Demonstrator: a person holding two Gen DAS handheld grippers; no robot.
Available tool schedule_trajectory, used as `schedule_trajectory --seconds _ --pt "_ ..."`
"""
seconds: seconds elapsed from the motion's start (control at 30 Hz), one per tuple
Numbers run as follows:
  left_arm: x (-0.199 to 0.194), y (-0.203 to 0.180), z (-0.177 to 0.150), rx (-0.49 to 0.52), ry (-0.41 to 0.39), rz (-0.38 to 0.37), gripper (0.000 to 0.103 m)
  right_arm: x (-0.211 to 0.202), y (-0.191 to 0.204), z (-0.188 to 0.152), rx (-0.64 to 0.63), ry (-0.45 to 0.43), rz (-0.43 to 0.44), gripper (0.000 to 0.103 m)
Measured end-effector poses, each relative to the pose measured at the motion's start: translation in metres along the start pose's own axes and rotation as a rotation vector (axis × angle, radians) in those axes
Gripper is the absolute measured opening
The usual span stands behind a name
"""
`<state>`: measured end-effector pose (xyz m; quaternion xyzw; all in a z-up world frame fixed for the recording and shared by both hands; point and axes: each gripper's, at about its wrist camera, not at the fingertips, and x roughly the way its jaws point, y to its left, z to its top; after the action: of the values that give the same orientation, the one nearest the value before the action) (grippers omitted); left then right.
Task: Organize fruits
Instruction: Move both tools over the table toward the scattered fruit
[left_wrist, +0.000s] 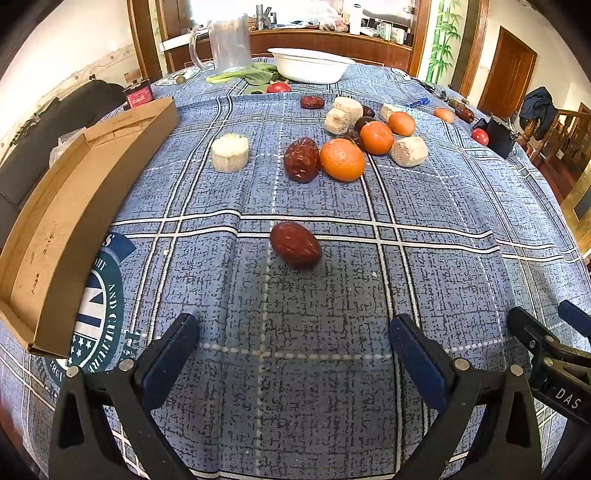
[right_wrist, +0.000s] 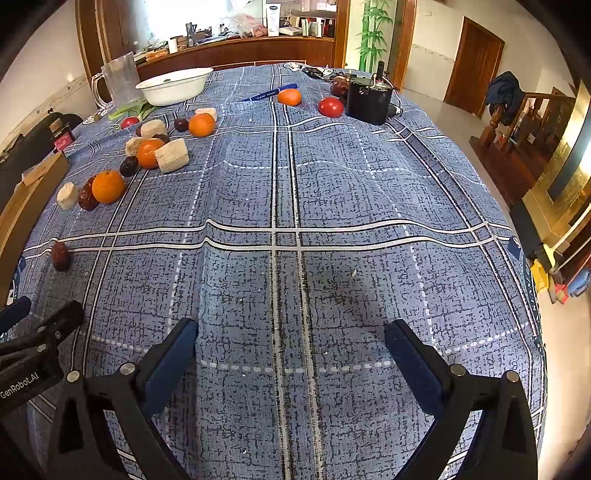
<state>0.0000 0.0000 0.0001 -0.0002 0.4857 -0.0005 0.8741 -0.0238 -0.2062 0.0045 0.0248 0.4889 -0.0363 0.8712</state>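
Observation:
A lone red date (left_wrist: 295, 244) lies on the blue checked tablecloth just ahead of my left gripper (left_wrist: 291, 332), which is open and empty. Farther back is a cluster: another date (left_wrist: 301, 159), oranges (left_wrist: 342, 159) (left_wrist: 376, 137), and pale cakes (left_wrist: 229, 152) (left_wrist: 409, 151). An open cardboard box (left_wrist: 74, 206) stands at the left. My right gripper (right_wrist: 290, 336) is open and empty over bare cloth; the lone date (right_wrist: 60, 255) and the cluster with an orange (right_wrist: 107, 186) show at its far left.
A white basin (left_wrist: 309, 64), a clear jug (left_wrist: 225, 44) and greens (left_wrist: 255, 75) stand at the back. A black device (right_wrist: 368, 96), tomatoes (right_wrist: 330, 107) (left_wrist: 277, 88), an orange (right_wrist: 289, 97) and a blue pen (right_wrist: 269, 93) lie far right. The table edge drops off at right.

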Motion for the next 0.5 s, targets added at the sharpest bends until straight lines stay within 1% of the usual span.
schedule_trajectory --seconds 0.5 --pt "-0.0001 -0.0003 0.0001 -0.003 0.000 0.002 0.103 0.0000 0.0000 0.0001 0.000 0.000 0.000 0.102"
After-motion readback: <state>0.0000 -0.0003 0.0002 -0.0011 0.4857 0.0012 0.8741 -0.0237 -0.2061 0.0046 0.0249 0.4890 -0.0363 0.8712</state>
